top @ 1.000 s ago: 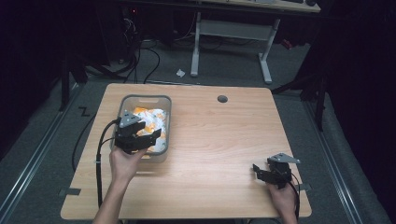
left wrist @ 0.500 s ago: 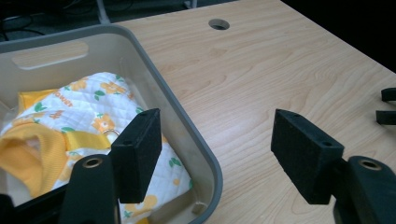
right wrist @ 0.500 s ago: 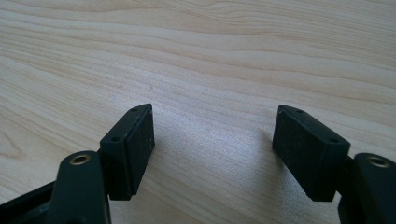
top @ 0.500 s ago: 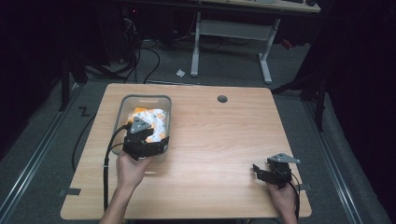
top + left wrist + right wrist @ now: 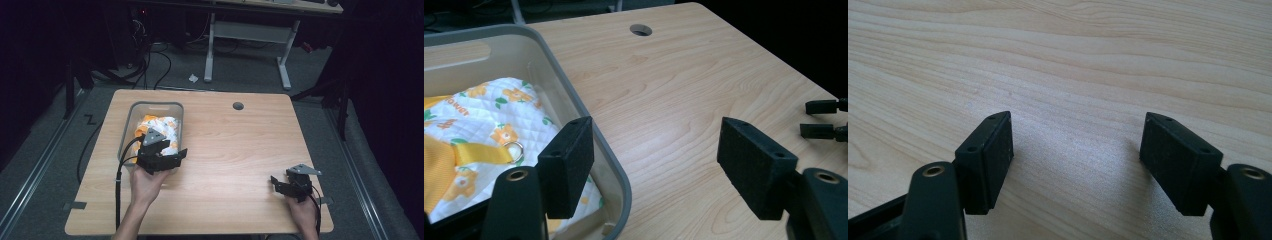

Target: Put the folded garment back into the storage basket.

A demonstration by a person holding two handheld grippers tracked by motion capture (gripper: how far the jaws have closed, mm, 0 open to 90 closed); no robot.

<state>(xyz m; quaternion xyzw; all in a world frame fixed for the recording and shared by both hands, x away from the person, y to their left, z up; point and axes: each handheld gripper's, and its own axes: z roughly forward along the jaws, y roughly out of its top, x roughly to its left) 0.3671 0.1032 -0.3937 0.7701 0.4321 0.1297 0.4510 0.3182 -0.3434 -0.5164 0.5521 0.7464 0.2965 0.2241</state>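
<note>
A dim lab or office workroom: a light wooden desk (image 5: 240, 150) with a cable hole (image 5: 238, 106) stands on grey carpet, loose black cables (image 5: 155, 60) and a white-legged desk frame (image 5: 245, 45) behind it.

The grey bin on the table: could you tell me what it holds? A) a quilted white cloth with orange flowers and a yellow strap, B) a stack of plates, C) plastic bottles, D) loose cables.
A: in the left gripper view the grey bin holds a quilted floral cloth with a yellow strap and a metal ring.
</note>
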